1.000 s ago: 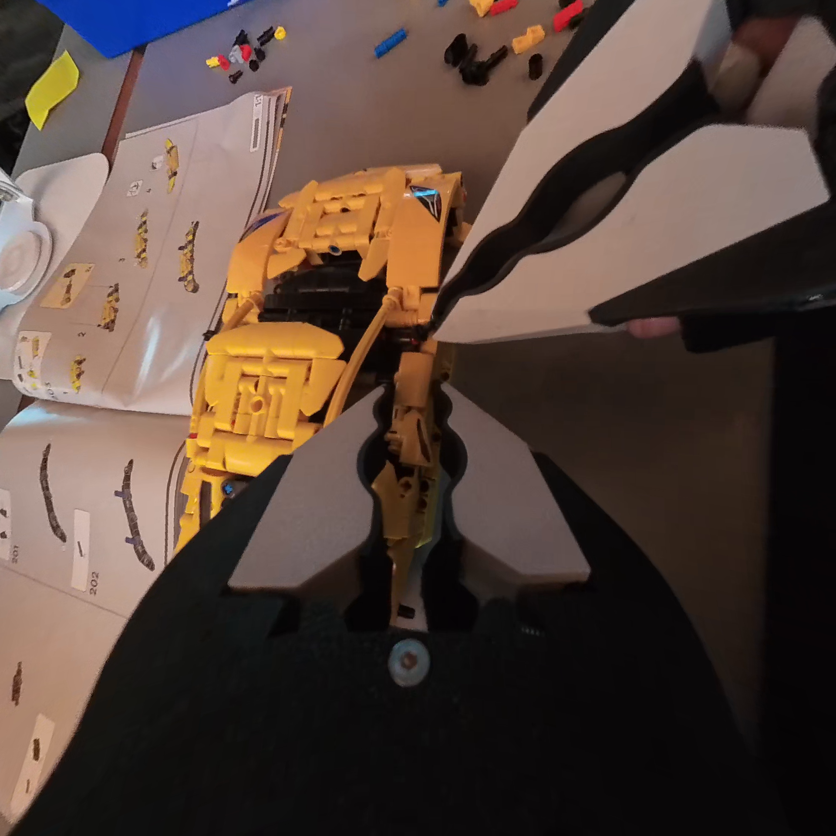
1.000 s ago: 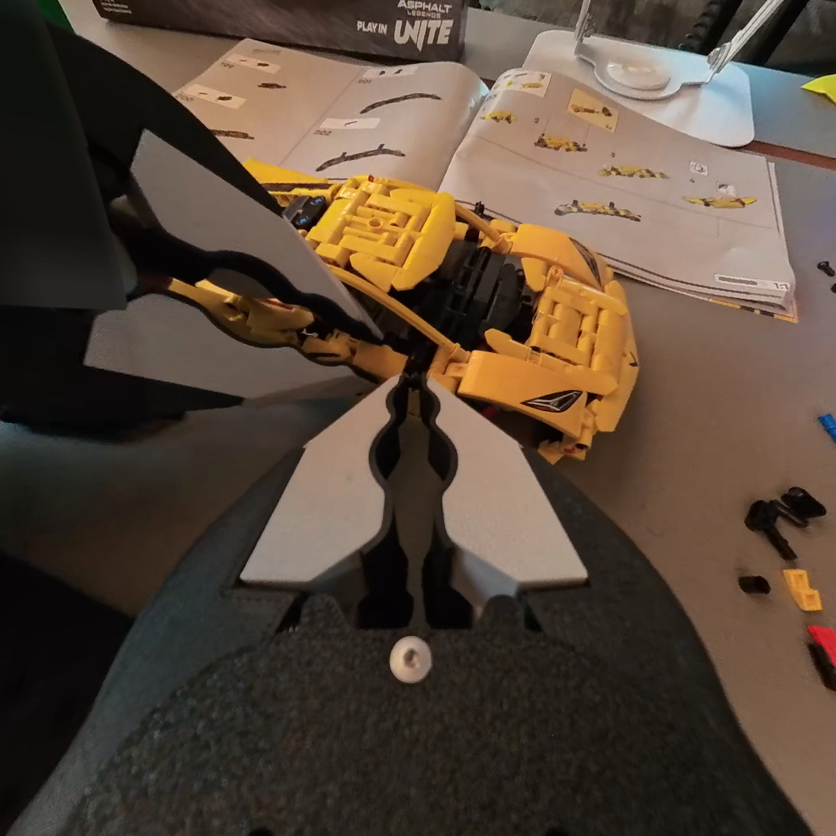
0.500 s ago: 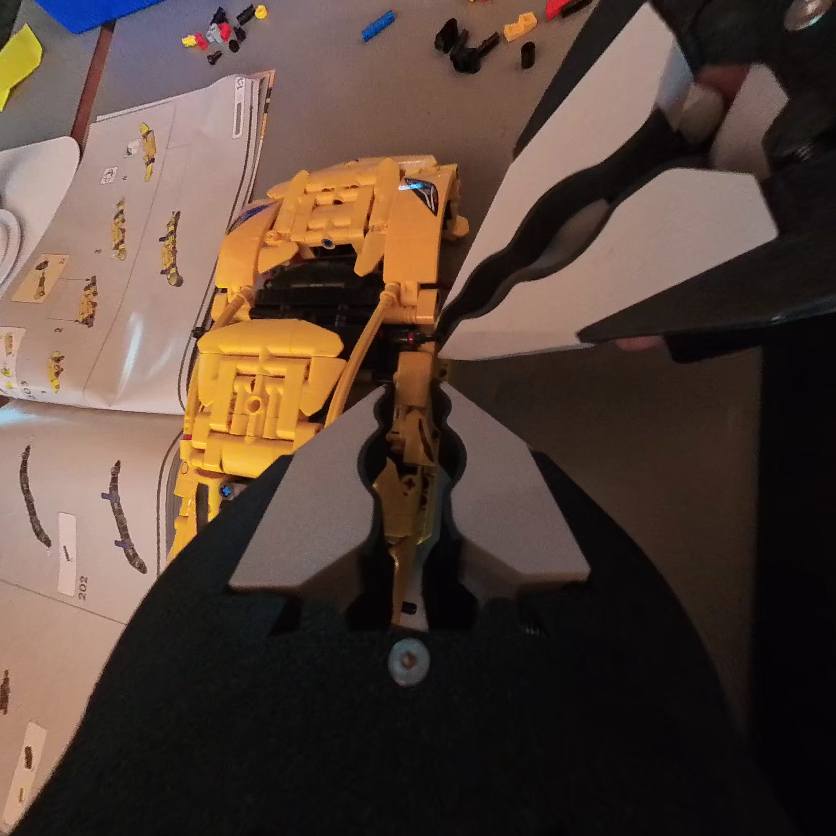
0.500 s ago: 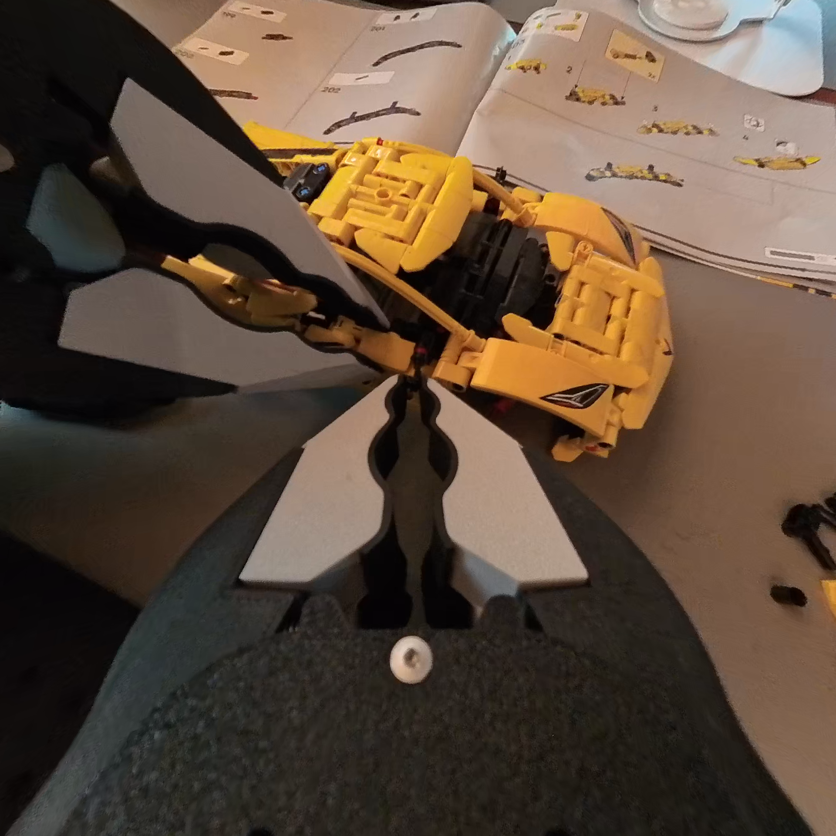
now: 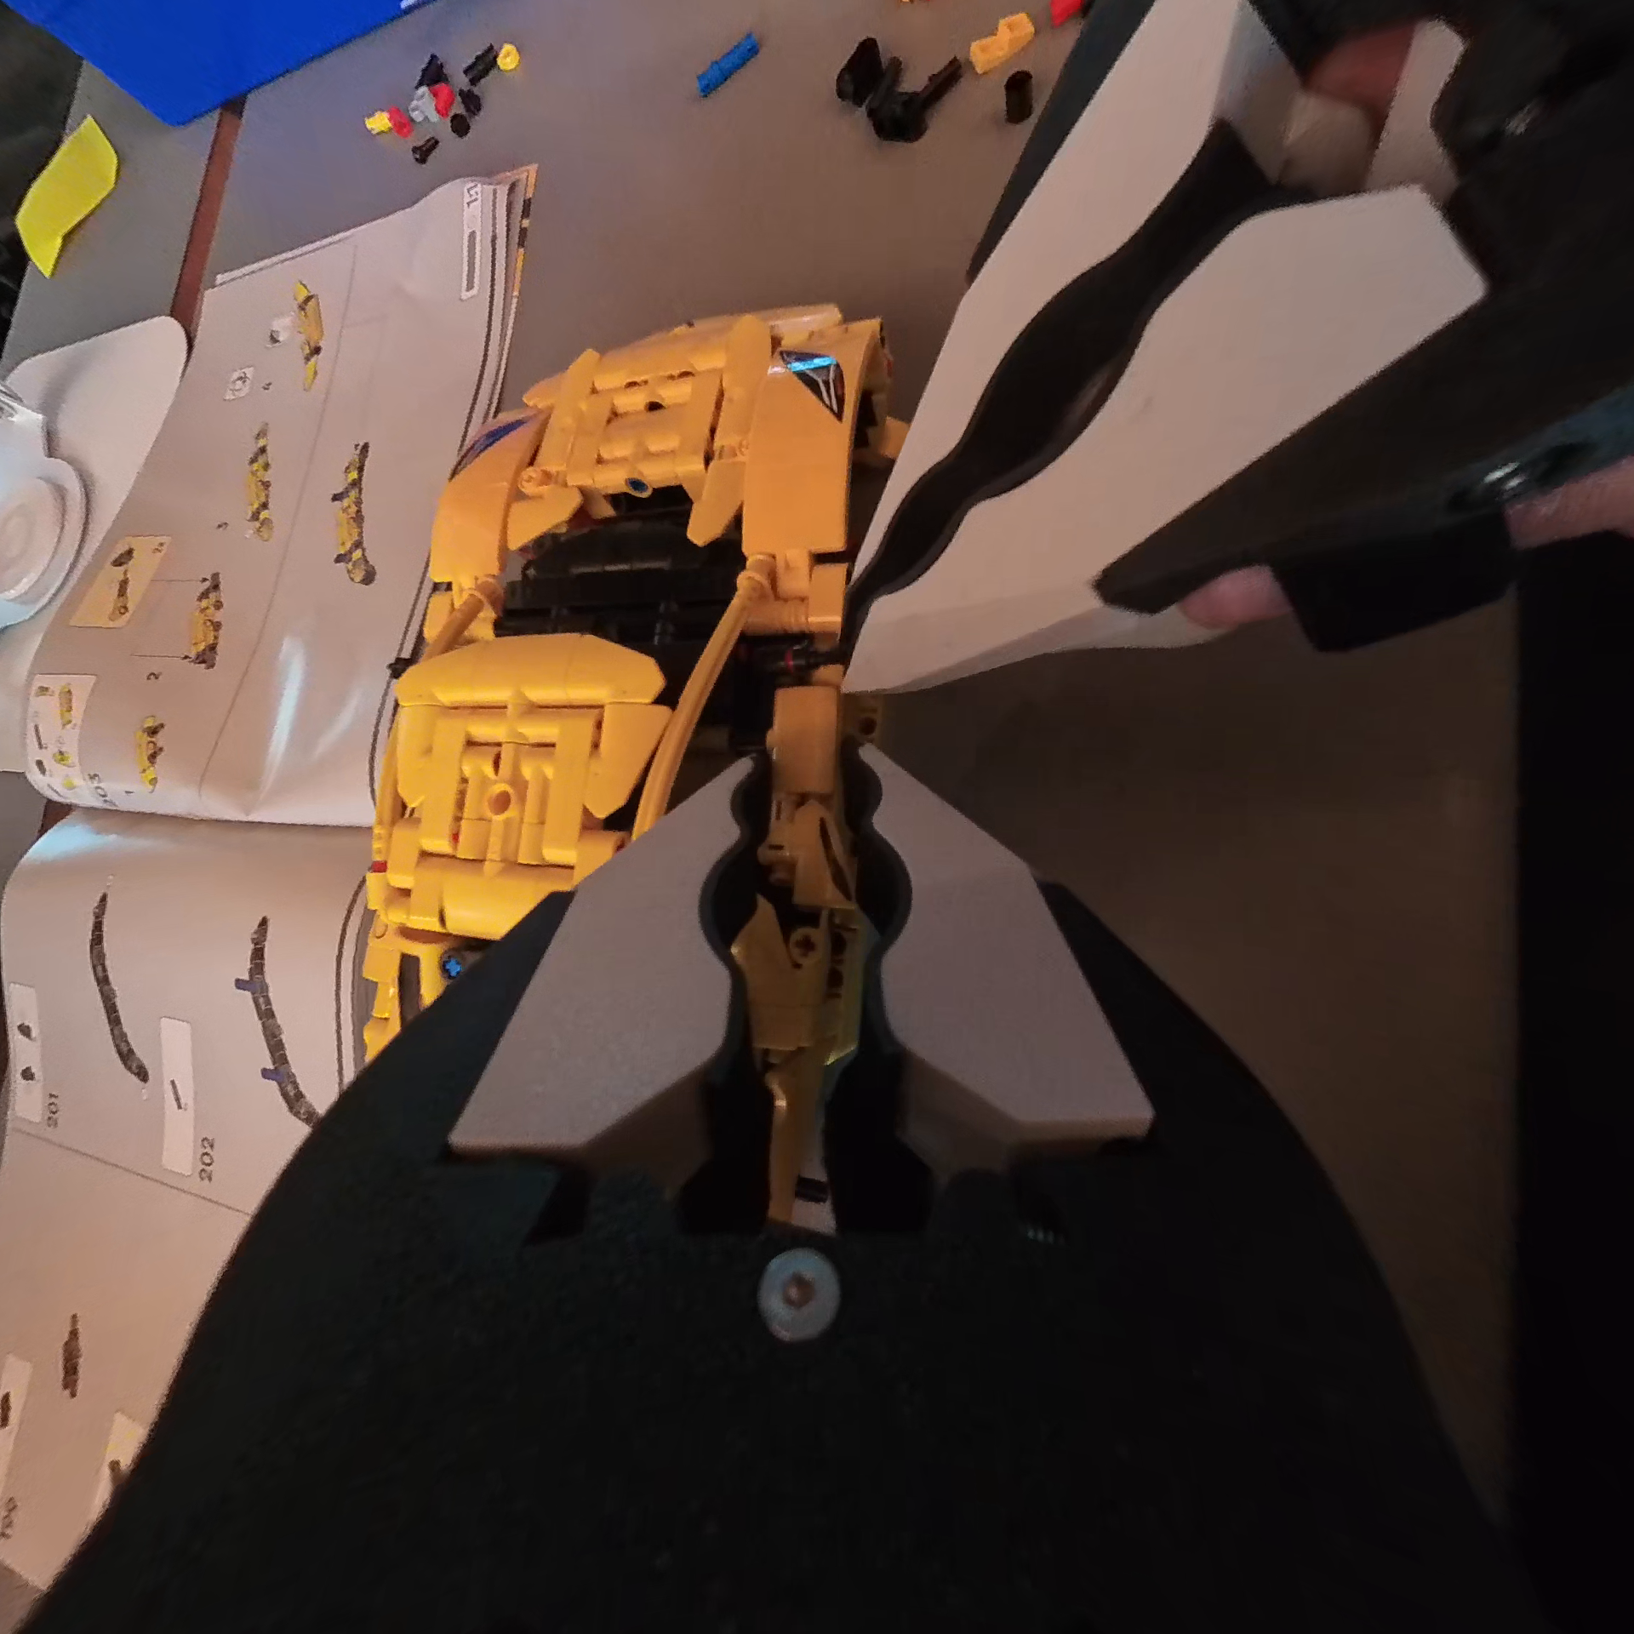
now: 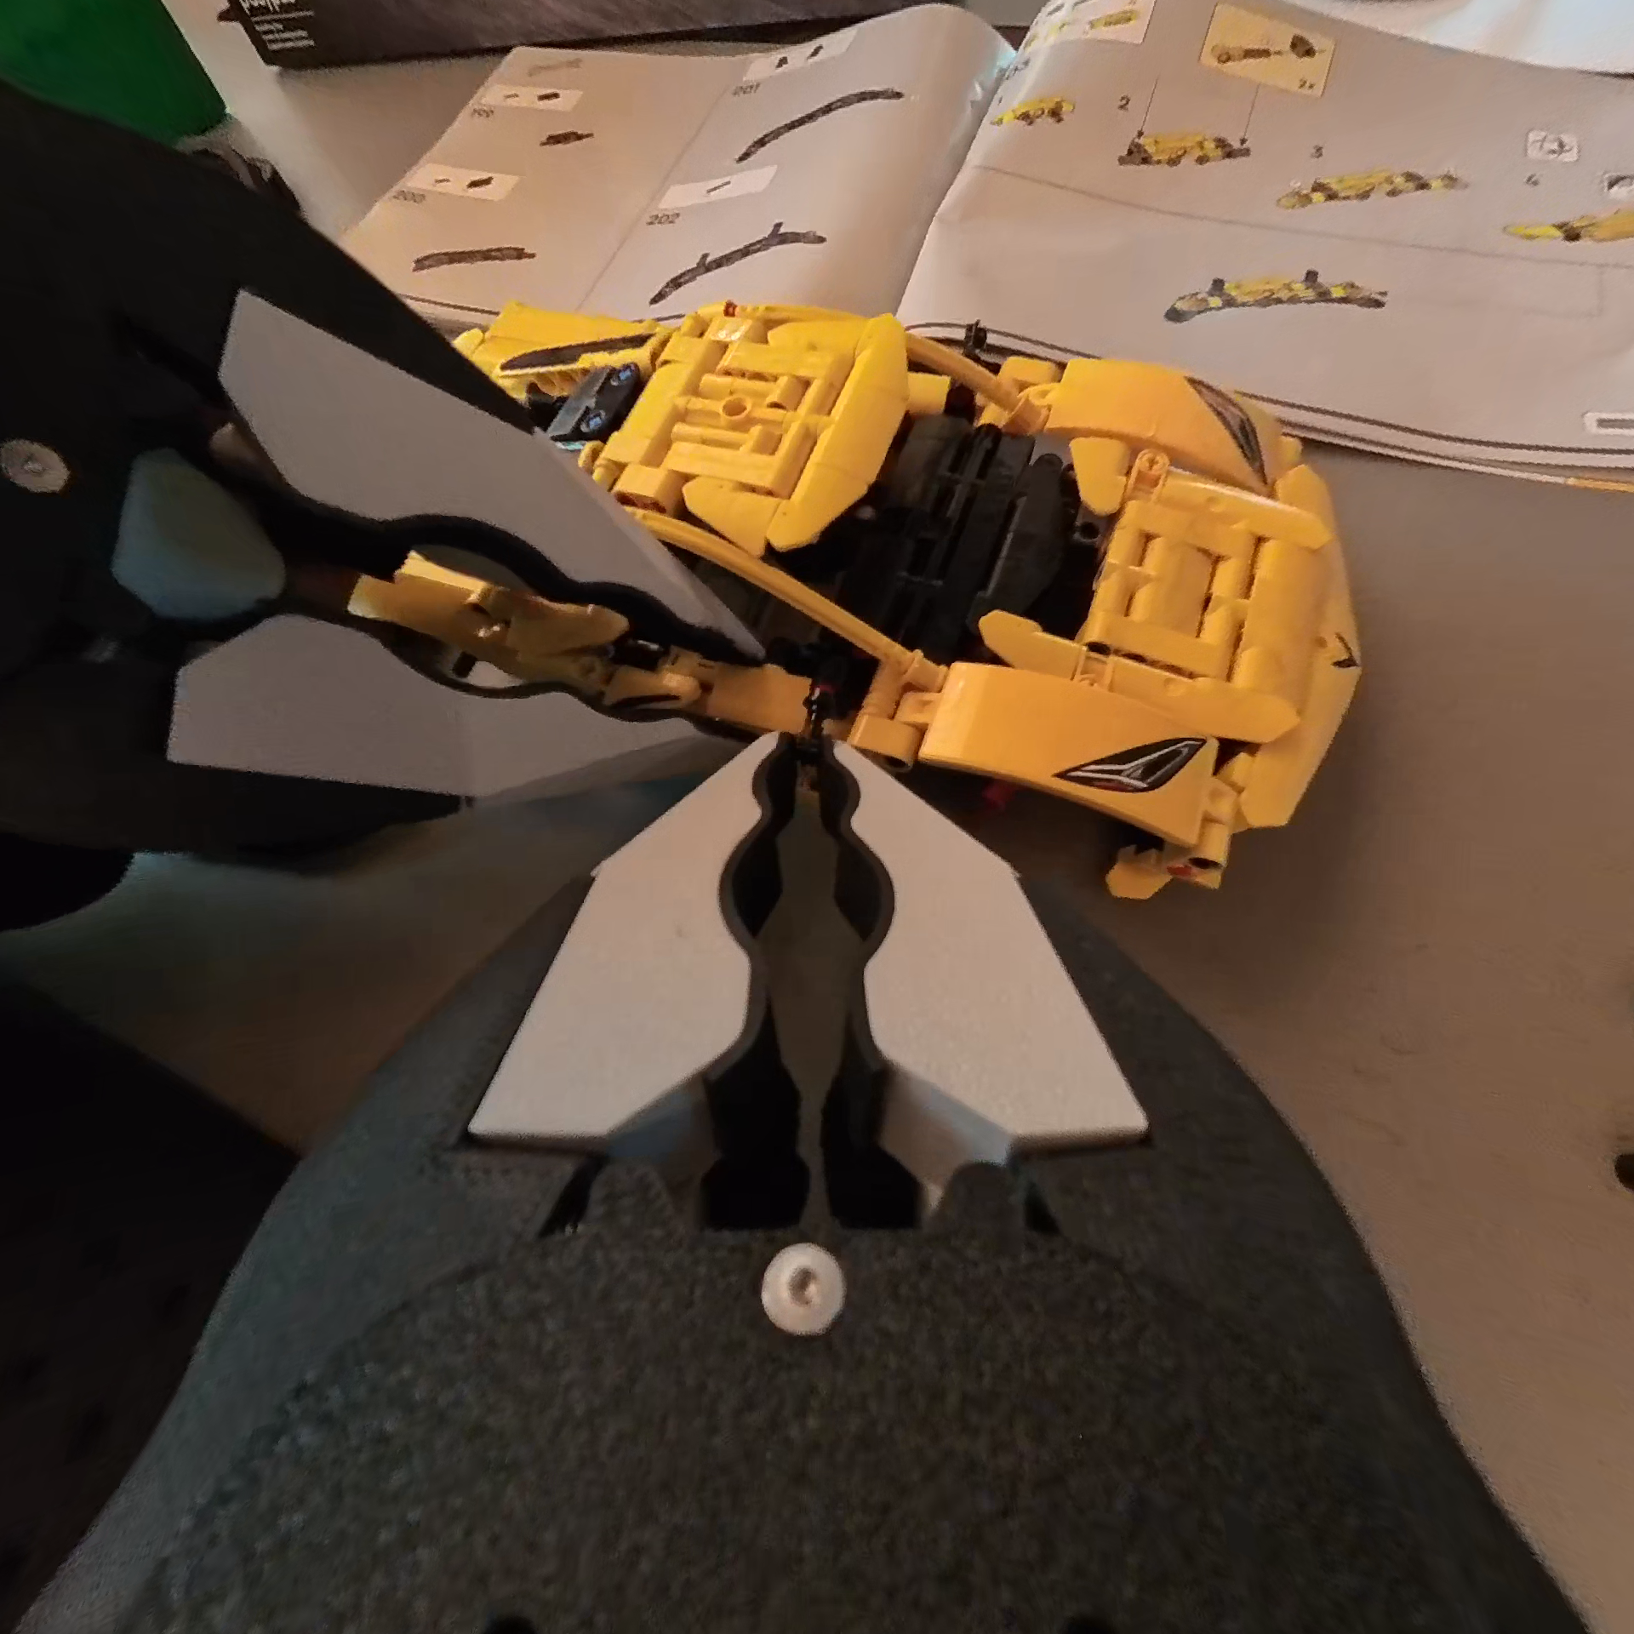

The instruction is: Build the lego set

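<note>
- A yellow toy car (image 6: pixel 928 530), built from plastic bricks and largely put together, lies on a grey table (image 6: pixel 1326 1017) at the edge of an open instruction booklet (image 6: pixel 707 150).
- The left gripper (image 5: pixel 809 769) is clamped on a long yellow side panel (image 5: pixel 800 937) that runs along the car's near flank. The panel fills the gap between the fingers, so it is held firmly; this looks like a way to keep the panel lined up against the body.
- The right gripper (image 6: pixel 809 747) comes in from the side. Its tips are drawn nearly together at a small black and red connector (image 6: pixel 827 685) where the panel meets the body. I cannot tell whether they actually pinch it or only press against it.
- My judgement: one tool steadies the panel while the other works the joint, a late step in the build.
- Loose bricks (image 5: pixel 893 84) in black, red, blue and yellow lie well apart from the car, at the far edge of the table.
- Hard to see: the car's underside and wheels are hidden, and the rear end of the panel is lost in shadow inside the left gripper. The light is dim, and the booklet runs out of frame.
</note>
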